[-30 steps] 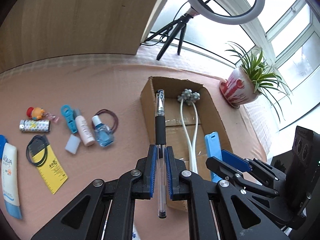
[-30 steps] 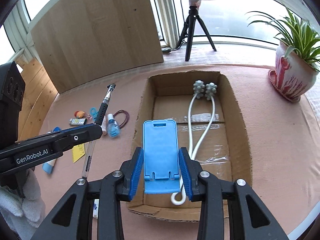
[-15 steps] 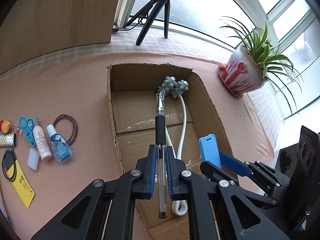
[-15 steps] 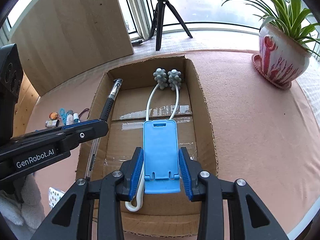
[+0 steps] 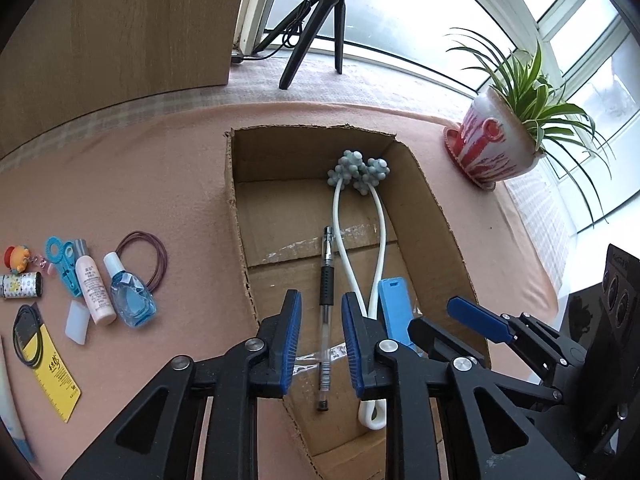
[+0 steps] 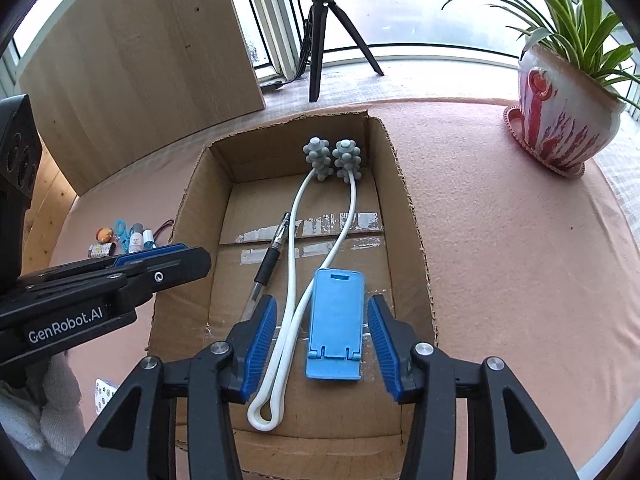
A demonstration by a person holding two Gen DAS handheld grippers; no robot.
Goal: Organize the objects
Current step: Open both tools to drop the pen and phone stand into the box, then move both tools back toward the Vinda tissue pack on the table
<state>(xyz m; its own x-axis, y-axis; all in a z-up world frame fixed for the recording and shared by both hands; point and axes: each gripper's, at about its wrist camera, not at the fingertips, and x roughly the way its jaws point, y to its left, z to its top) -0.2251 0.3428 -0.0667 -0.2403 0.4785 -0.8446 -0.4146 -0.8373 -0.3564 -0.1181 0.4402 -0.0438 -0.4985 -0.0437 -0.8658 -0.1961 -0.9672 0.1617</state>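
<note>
An open cardboard box (image 5: pixel 432 208) (image 6: pixel 412 216) lies on the pink cloth. On its floor rest a white massager with grey knobbed heads (image 5: pixel 360 172) (image 6: pixel 332 158), a clear pen with a black grip (image 5: pixel 325 288) (image 6: pixel 269 262) and a blue phone stand (image 5: pixel 396 308) (image 6: pixel 337 322). My left gripper (image 5: pixel 320 344) hangs open over the pen, which lies free between the fingers. My right gripper (image 6: pixel 322 344) is open too, its pads on either side of the blue stand without touching it.
Left of the box lie small items: a blue bottle (image 5: pixel 130 296), a white bottle (image 5: pixel 94 288), hair ties (image 5: pixel 146 256), blue scissors (image 5: pixel 64 264), a yellow card (image 5: pixel 50 368). A potted plant (image 5: pixel 500 144) stands right of the box; a tripod (image 5: pixel 316 28) and a wooden board (image 6: pixel 132 64) stand behind.
Both grippers moved over the box and opened. The pen and the blue stand, held before, now lie on the box floor.
</note>
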